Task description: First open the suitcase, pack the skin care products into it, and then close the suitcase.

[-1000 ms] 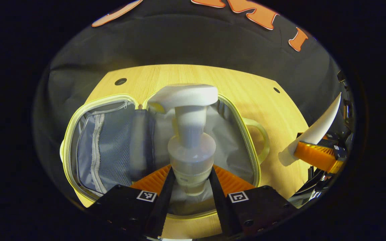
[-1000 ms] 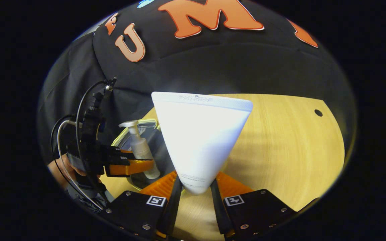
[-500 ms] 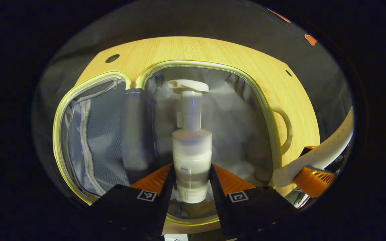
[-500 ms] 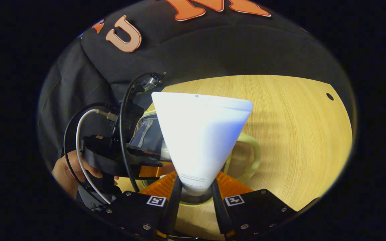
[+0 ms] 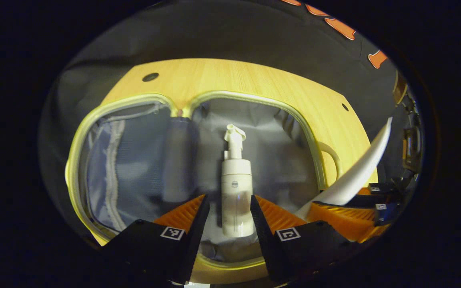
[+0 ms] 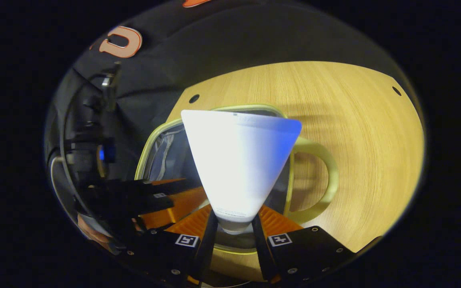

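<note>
- Here, one suitcase lies open on the table.
- One pump bottle lies inside it, between the released left gripper fingers.
- One white tube, above the suitcase, is clenched by the right gripper.

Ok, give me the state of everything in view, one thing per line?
Suitcase: open, both halves lying flat on the table.
Pump bottle: lying in the right half, between the left claw's fingers; I can't tell whether they press it.
Tube: gripped near its cap by the right claw, wide end up, over the suitcase.
Mesh pocket: zipped, in the left half.
</note>
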Available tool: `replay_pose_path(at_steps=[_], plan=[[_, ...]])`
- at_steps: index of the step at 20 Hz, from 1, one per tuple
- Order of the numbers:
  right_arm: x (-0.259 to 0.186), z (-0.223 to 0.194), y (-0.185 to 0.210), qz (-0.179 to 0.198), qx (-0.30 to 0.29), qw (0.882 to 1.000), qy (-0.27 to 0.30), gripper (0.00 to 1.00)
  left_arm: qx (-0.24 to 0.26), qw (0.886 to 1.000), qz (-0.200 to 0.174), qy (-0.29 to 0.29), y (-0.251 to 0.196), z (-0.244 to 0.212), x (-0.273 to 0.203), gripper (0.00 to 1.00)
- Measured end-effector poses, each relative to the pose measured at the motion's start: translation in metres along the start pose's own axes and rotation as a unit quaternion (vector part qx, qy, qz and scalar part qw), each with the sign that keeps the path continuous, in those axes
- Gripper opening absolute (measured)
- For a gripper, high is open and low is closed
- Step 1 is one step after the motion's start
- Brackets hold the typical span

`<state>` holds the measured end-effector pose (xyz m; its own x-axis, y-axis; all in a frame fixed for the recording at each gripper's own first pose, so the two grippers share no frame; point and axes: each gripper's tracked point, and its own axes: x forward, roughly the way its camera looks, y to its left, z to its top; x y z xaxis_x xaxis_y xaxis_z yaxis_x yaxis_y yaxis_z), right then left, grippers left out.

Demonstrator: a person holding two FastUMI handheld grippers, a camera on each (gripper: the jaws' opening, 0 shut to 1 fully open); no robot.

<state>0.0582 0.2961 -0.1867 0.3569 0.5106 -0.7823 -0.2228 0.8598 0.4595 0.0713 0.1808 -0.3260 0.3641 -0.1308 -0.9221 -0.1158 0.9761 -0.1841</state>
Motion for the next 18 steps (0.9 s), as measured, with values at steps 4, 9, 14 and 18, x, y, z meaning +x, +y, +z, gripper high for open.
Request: replay_pose_path(at_steps=[4, 9, 14, 18], plan=[[0.005, -0.010, -0.006, -0.014, -0.006, 0.999, 0.033, 0.49, -0.019, 0.995, 0.068, -0.066, 0.065, 0.007, -0.041, 0.70], [0.012, -0.019, -0.015, -0.052, 0.022, 0.995, 0.079, 0.49, -0.174, 0.957, 0.174, -0.153, 0.232, 0.008, -0.118, 0.70], [0.028, -0.015, -0.024, -0.083, 0.039, 0.992, 0.090, 0.54, -0.274, 0.931, 0.162, -0.178, 0.339, -0.008, -0.147, 0.70], [0.032, -0.013, -0.022, -0.100, 0.047, 0.991, 0.082, 0.54, -0.333, 0.924, 0.143, -0.126, 0.371, -0.026, -0.111, 0.71]])
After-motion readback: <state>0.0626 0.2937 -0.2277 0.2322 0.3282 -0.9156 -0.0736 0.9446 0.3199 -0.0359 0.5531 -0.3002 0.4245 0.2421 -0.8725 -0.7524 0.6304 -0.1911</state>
